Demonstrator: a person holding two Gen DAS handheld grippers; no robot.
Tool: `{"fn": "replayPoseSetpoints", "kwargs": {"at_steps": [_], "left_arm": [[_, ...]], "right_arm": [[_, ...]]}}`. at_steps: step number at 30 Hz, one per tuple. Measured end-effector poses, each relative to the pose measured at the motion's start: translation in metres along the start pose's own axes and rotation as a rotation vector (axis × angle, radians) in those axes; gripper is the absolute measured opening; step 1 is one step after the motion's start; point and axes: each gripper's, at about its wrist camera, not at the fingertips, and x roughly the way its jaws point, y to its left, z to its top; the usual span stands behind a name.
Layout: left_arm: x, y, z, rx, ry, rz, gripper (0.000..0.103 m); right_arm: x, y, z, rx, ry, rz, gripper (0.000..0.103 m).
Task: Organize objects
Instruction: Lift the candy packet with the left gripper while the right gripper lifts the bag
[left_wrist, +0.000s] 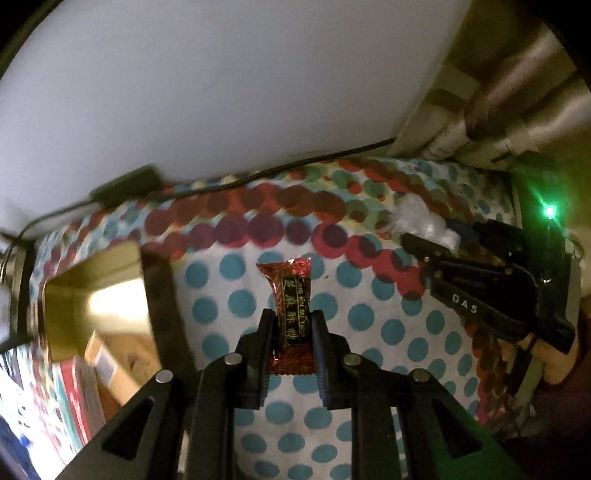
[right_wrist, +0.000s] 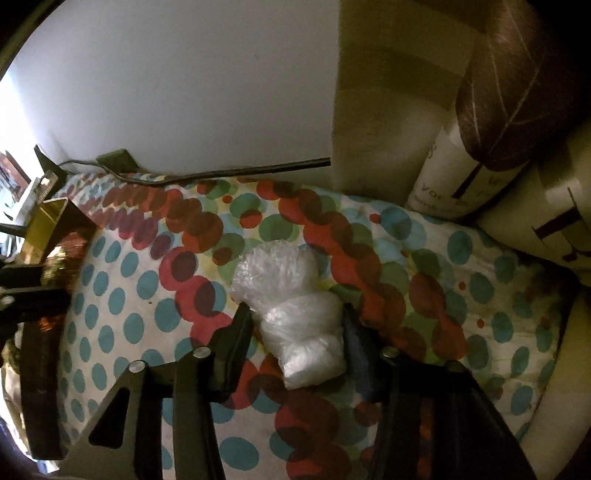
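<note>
My left gripper (left_wrist: 292, 318) is shut on a red foil candy wrapper (left_wrist: 286, 275) with gold lettering, held above the dotted bedspread (left_wrist: 369, 317). An open gold box (left_wrist: 92, 291) lies to its left, blurred in this view. In the right wrist view a crumpled white plastic bag (right_wrist: 291, 295) lies on the bedspread (right_wrist: 129, 295). My right gripper (right_wrist: 295, 313) has a finger pressed against each side of it. The same bag (left_wrist: 424, 219) shows at the right of the left wrist view, by the right gripper's black body. The gold box (right_wrist: 48, 221) sits at the far left.
A dark cable (right_wrist: 240, 170) with a plug block (left_wrist: 125, 186) runs along the white wall (right_wrist: 184, 92) at the bed's far edge. Pillows (right_wrist: 498, 110) are stacked at the upper right. A hand holds the right gripper's handle (left_wrist: 554, 369).
</note>
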Motion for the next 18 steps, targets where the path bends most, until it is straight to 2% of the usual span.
{"fn": "replayPoseSetpoints", "kwargs": {"at_steps": [9,10,18], "left_arm": [[-0.014,0.012,-0.041,-0.11,-0.027,0.033,0.02],[-0.015,0.013,-0.045,-0.09,-0.031,0.025,0.02],[-0.033,0.017,-0.076,-0.138,-0.073,0.07,0.02]], "right_arm": [[-0.025,0.019,-0.011,-0.067,-0.024,-0.015,0.038],[-0.028,0.023,-0.012,-0.074,-0.029,-0.012,0.038],[-0.059,0.053,-0.022,-0.131,-0.059,0.057,0.038]]}}
